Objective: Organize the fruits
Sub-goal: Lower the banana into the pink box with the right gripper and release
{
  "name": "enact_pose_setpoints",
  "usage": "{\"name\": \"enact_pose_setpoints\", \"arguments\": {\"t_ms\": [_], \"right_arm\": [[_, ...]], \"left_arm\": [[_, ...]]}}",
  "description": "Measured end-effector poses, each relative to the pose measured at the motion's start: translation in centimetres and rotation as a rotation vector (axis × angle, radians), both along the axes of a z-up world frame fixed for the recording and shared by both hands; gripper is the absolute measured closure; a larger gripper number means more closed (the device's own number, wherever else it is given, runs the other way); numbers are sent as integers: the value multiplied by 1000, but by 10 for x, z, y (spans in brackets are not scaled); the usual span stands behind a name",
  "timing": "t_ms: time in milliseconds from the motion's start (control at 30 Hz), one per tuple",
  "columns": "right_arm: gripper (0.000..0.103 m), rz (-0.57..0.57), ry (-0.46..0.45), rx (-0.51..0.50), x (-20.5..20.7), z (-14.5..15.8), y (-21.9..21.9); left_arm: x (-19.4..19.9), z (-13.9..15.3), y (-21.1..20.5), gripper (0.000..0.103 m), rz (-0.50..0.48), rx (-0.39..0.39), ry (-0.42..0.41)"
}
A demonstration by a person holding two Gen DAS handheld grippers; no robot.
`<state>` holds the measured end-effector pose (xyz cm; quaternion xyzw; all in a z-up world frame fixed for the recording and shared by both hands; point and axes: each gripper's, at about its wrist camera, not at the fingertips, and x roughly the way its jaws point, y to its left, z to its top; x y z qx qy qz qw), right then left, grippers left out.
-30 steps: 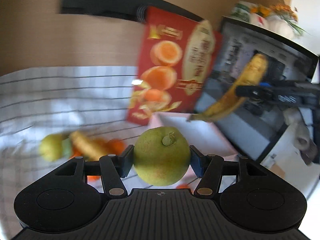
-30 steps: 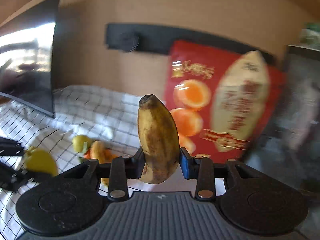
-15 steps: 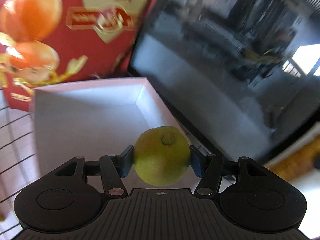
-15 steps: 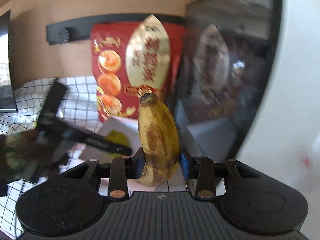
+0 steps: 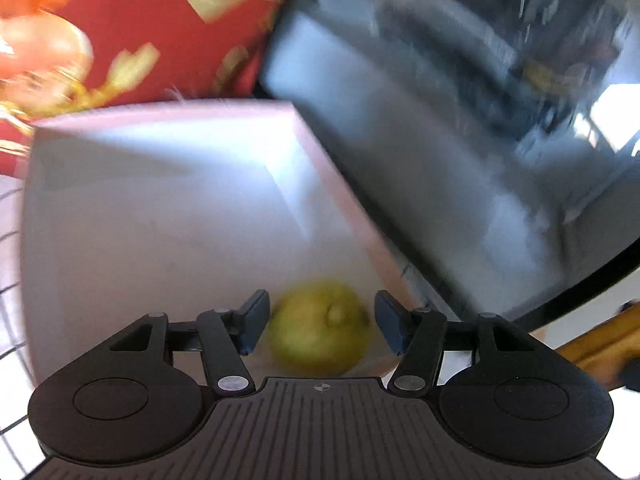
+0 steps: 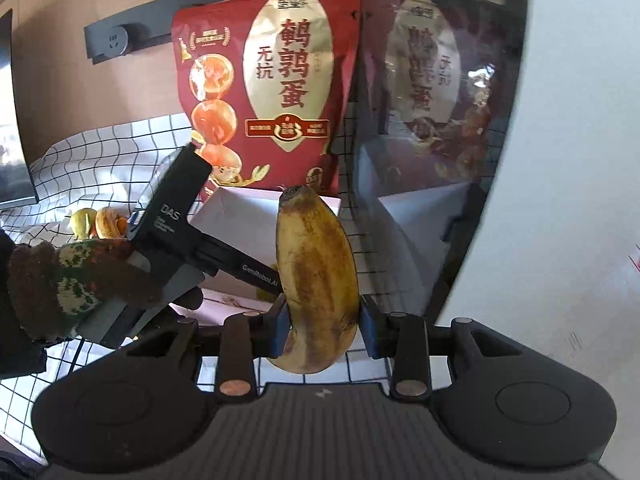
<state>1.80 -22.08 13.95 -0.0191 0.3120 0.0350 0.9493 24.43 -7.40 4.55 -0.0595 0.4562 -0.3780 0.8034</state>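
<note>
The left tool point(image 5: 320, 326) reaches down into a white box point(image 5: 152, 216), and its jaws stand wide with a gap on each side of the green fruit point(image 5: 320, 328) between them; the pads do not press on it, and the jaws are closing a little at this moment. The fruit looks to lie low in the near right corner of the box, though that view is blurred.

The right tool point(image 6: 324, 330) is clamped tight on the lower part of a brown-spotted banana point(image 6: 316, 280), which stands upright above the white box point(image 6: 236, 208).

Behind the box a red pouch point(image 6: 264, 92) stands upright, printed with large Chinese characters "鹌鹑蛋" and smaller "无抗" on a gold leaf-shaped panel, beside pictures of orange-brown eggs. A dark glossy screen point(image 6: 440, 120) to the right mirrors the pouch.

From the right wrist view, the left tool's black body point(image 6: 176, 216) carries the letters "DAS", and its arm point(image 6: 256, 276) a word beginning "GenRobot", partly hidden by the banana. A hand in a knitted glove point(image 6: 76, 280) holds it.

On the checked cloth point(image 6: 104, 160) over the desk, well to the left, lie more fruits point(image 6: 100, 222), yellow and orange.
</note>
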Motion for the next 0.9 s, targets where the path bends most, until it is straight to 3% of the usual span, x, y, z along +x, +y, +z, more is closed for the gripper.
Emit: {"name": "enact_pose_setpoints", "arguments": {"t_ms": [100,167,267,400,533,733,800,900], "right_arm": [[68,27,-17,-11,6,8,11],[68,45,-30,-21,16,15,20],[68,90,-43,-41,39,25,37],[68,156,-11,-100,83,27,65],[68,232,103,-161,129,13,90],[67,321,366,-98,199,-34,116],[67,296,359,-120,216,-48,123],[67,250,398,-66,247,-64,122]], "left_arm": [[-8,30,44,43,89,-117,-49],[-17,47,76,43,161,-155,-94],[-42,59,130,43,273,-175,-145],[-80,51,186,43,363,-168,-137],[-114,33,227,43,438,-169,-97],[-161,18,269,43,531,-177,-53],[-178,21,282,43,555,-170,-56],[-200,20,300,43,600,-132,-71]]}}
